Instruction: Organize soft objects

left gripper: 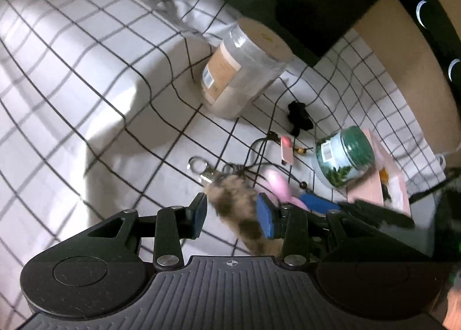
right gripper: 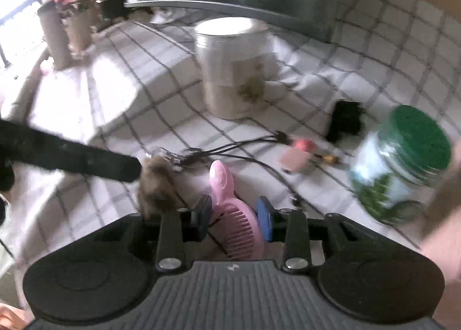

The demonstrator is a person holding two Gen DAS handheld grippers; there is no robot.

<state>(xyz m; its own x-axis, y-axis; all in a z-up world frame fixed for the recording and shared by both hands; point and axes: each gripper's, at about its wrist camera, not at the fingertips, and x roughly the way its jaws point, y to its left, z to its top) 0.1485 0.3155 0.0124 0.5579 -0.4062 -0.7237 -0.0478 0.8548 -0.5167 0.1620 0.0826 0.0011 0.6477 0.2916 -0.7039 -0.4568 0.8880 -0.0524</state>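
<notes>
A brown furry keychain (left gripper: 239,206) with a metal ring (left gripper: 197,163) lies on the checked cloth between the fingers of my left gripper (left gripper: 234,214), which is open around it. It also shows in the right wrist view (right gripper: 157,186). A pink comb (right gripper: 233,209) lies between the fingers of my right gripper (right gripper: 234,216), which is open around it. The right gripper's blue pad (left gripper: 317,203) shows beside the comb (left gripper: 278,183) in the left wrist view. A black soft object (left gripper: 299,115) lies further back; it also shows in the right wrist view (right gripper: 345,121).
A tall clear canister (left gripper: 245,67) with a tan lid stands behind. A green-lidded jar (left gripper: 343,155) lies on a pink book (left gripper: 380,174). Black cords (right gripper: 230,148) and a small pink item (right gripper: 296,154) lie on the checked cloth (left gripper: 86,70). Potted plants (right gripper: 66,27) stand far left.
</notes>
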